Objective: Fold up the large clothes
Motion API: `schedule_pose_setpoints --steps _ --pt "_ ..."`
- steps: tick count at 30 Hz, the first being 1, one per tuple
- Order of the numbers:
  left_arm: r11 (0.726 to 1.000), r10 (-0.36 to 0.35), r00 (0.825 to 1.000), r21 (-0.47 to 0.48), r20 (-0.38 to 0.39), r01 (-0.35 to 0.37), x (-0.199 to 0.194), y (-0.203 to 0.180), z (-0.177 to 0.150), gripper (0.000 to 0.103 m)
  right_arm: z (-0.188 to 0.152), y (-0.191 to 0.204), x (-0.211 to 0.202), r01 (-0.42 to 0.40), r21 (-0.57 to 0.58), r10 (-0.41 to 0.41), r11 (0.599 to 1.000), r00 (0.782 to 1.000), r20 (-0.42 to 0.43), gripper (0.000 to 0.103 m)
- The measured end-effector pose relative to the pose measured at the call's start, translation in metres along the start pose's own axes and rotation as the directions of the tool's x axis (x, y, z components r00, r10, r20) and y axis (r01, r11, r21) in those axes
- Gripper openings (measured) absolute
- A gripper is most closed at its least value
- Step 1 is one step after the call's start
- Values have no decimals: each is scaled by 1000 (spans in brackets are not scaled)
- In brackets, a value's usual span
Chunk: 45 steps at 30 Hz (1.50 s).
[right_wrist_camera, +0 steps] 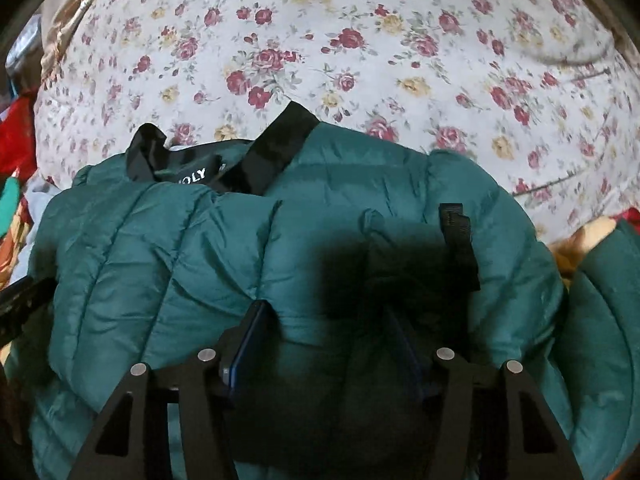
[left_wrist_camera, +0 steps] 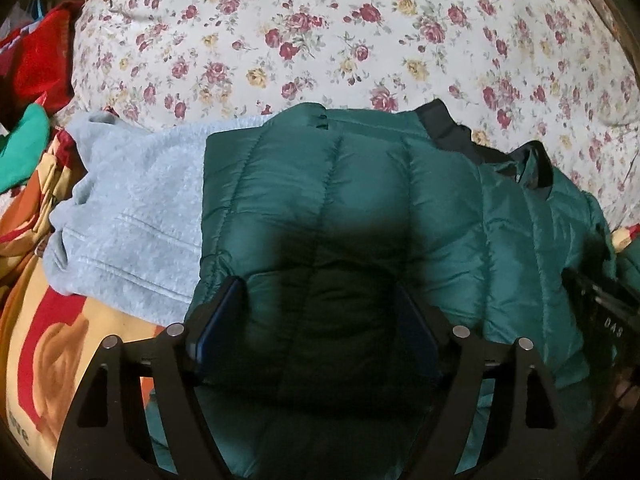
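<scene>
A dark green quilted puffer jacket (left_wrist_camera: 340, 200) lies in a bundle on the bed, its black-lined collar (right_wrist_camera: 192, 168) and a black strap (right_wrist_camera: 460, 244) showing at the far side. My left gripper (left_wrist_camera: 320, 288) hangs low over the jacket's left part, jaws wide, with padded fabric swelling up between the blue pads (left_wrist_camera: 218, 320) and nothing pinched. My right gripper (right_wrist_camera: 326, 312) sits down on the jacket's right part, jaws apart around a puffed ridge. Its left pad (right_wrist_camera: 250, 336) dents the fabric and its right pad is lost in shadow. A second green quilted part (right_wrist_camera: 600, 340) lies at the right.
A light blue fleece garment (left_wrist_camera: 132, 208) lies under the jacket's left edge. Behind them spreads a white bedsheet with red roses (left_wrist_camera: 340, 40). Red cloth (left_wrist_camera: 40, 60) and green cloth (left_wrist_camera: 24, 148) are piled far left, and an orange and red patterned blanket (left_wrist_camera: 48, 340) lies near left.
</scene>
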State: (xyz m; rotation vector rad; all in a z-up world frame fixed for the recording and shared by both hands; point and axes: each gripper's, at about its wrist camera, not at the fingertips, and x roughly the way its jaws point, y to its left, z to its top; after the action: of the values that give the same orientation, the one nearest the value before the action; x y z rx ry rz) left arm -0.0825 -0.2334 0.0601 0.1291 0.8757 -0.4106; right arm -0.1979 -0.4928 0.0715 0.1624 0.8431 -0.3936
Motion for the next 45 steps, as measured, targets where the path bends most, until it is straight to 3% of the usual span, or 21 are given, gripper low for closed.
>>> schedule_pose_setpoints --steps 6,11,15,18,21,25,36,45 --pt "1000 -2 1000 -5 -7 2 4 3 -2 79 -4 -5 -22 -42 33 42 999 999 -21 57" --pt "1000 -26 1000 -6 -14 25 6 3 -3 85 -9 -14 -49 -49 55 47 997 998 40 57" --pt "999 -29 999 38 -29 30 10 -5 -4 91 -19 -20 -14 -27 57 31 998 997 -69 57" --pt "998 -4 999 68 -32 6 4 -9 -5 91 -15 -15 -23 -11 51 14 999 998 -60 57" --pt "997 0 1000 73 -21 1 -11 -10 -9 91 -16 -16 -48 -34 83 36 996 999 -22 57" --pt "998 -29 1000 56 12 28 -40 -12 -19 91 -22 -19 -77 -54 103 52 993 998 19 72" --pt "995 -56 986 91 157 42 -123 -26 -35 91 -43 14 -137 -115 62 111 991 992 65 73" --pt "991 -93 967 116 237 67 -175 -32 -44 91 -46 35 -179 -114 25 111 993 987 114 73"
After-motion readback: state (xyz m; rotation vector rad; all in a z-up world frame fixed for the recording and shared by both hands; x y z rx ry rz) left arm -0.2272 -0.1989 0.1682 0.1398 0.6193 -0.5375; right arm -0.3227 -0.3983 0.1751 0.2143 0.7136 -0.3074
